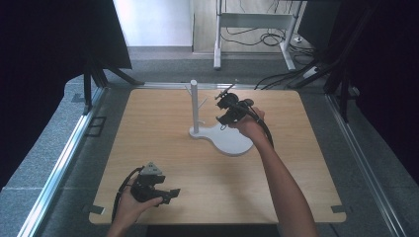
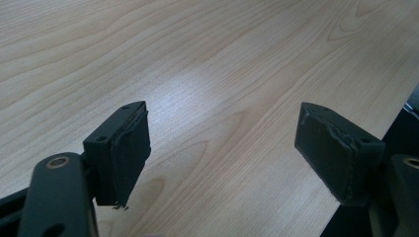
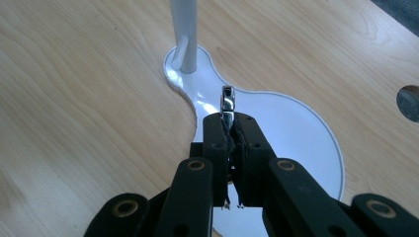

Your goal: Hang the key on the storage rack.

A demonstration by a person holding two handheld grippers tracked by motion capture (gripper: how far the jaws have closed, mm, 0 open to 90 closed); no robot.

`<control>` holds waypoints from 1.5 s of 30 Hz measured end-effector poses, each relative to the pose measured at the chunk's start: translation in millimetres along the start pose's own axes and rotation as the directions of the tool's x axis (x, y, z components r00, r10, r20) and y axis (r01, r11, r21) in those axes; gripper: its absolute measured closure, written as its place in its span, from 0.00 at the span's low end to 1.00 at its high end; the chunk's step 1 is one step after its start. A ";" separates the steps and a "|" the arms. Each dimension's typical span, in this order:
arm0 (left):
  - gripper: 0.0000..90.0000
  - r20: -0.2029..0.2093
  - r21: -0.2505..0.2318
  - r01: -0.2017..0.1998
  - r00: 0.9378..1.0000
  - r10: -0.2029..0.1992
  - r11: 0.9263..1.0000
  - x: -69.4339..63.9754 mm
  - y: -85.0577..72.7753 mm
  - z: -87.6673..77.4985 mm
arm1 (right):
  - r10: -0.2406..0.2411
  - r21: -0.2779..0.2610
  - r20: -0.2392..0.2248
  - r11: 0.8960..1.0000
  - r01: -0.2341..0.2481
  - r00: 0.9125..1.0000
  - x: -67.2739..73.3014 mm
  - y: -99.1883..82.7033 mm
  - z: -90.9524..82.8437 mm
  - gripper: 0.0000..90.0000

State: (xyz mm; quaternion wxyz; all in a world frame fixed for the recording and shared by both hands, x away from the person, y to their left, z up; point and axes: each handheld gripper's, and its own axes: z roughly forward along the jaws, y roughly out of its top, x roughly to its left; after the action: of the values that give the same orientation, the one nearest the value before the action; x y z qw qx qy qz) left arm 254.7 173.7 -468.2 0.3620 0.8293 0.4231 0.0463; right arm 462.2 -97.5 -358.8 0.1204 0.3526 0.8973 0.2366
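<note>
You are holding a small shiny metal piece point(image 3: 227, 102) pinched tight in the right hand-held gripper point(image 3: 227, 129) above the white stand point(image 1: 228, 139) at the far tabletop point(image 1: 163, 148), so keep approaching its pegs slowly.

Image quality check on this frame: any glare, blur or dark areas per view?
High view: table evenly lit, surroundings near black, soft overall. Left gripper view: pale glare patch on the wood between the open left gripper, pads sharp. Right gripper view: right gripper shut on a shiny metal piece, reflections on the white stand base, near jaw arms blurred.
</note>
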 end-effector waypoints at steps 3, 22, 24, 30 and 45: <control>0.25 -0.001 0.000 0.001 1.000 -0.001 1.000 0.5 -0.1 -0.2 | 0.009 0.000 -0.002 1.000 -0.009 1.000 -4.0 6.1 3.4 0.95; 0.25 0.009 -0.010 0.014 1.000 -0.014 1.000 5.8 -1.1 -2.6 | 0.016 0.020 0.002 1.000 -0.016 1.000 -11.0 30.7 13.2 0.94; 0.25 0.008 -0.014 0.020 1.000 -0.020 1.000 7.4 -1.6 -3.4 | 0.016 0.018 0.005 1.000 -0.016 1.000 -12.2 34.2 12.7 0.95; 0.25 0.005 -0.024 0.026 1.000 -0.026 0.999 9.5 -1.9 -6.1 | 0.017 0.005 -0.007 1.000 -0.017 1.000 -14.5 44.7 14.0 0.94; 0.25 0.011 -0.023 0.031 0.999 -0.031 0.999 11.7 -2.4 -6.7 | 0.042 0.003 0.009 0.999 -0.042 0.999 -30.2 63.1 20.2 0.94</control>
State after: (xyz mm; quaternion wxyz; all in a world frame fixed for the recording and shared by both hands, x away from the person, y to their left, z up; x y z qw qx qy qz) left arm 258.0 187.0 -467.5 0.3747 0.8185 0.4335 0.0411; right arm 528.0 -71.1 -342.5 0.1190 0.3728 0.8894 0.2362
